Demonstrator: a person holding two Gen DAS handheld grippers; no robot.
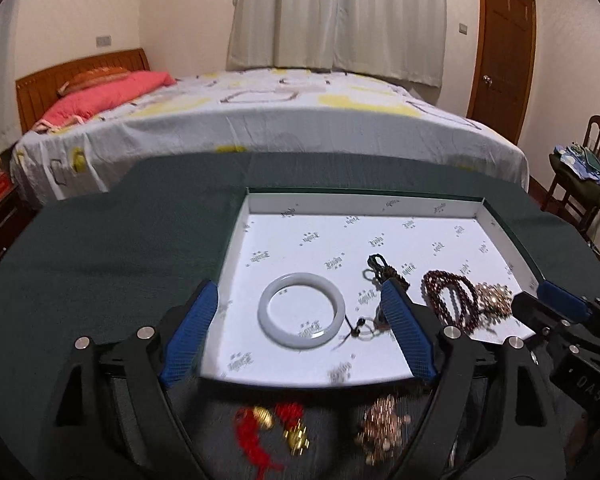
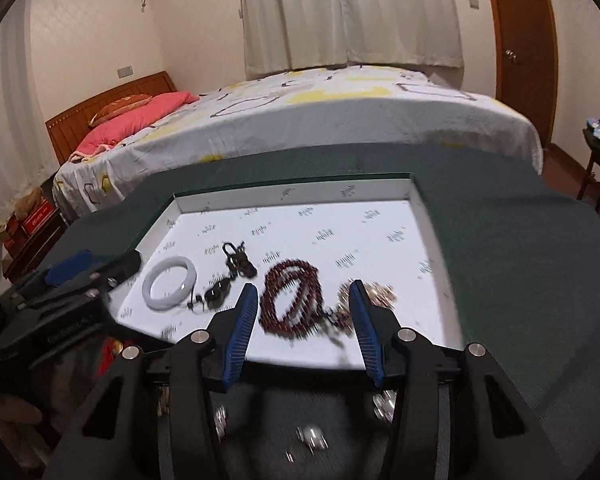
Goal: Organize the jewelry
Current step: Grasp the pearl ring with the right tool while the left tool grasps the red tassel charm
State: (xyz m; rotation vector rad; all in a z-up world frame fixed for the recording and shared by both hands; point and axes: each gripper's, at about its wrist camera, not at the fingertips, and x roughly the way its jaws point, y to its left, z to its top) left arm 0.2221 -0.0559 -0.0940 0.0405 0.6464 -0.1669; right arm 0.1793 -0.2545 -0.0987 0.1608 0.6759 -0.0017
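A shallow white tray (image 1: 340, 204) (image 2: 292, 188) lies on a dark green cloth. In it are a white jade bangle (image 1: 302, 310) (image 2: 170, 282), a dark cord pendant (image 1: 376, 270) (image 2: 238, 260), a dark red bead strand (image 1: 450, 296) (image 2: 290, 300) and a pale gold bead piece (image 1: 494, 298) (image 2: 382, 294). My left gripper (image 1: 300, 300) is open and empty above the tray's near edge, astride the bangle. My right gripper (image 2: 304, 294) is open and empty above the red beads. On the cloth before the tray lie red-cord gold charms (image 1: 276, 428) and a rose-gold bead piece (image 1: 384, 426); silver pieces (image 2: 312, 436) are blurred.
The cloth-covered table (image 1: 120, 240) (image 2: 520, 240) ends near a bed (image 1: 280, 120) with a pink pillow. A wooden chair (image 1: 584, 176) with clothes stands at the right by a door (image 1: 500, 52). The other gripper shows at the right (image 1: 564, 312) and left (image 2: 68, 280).
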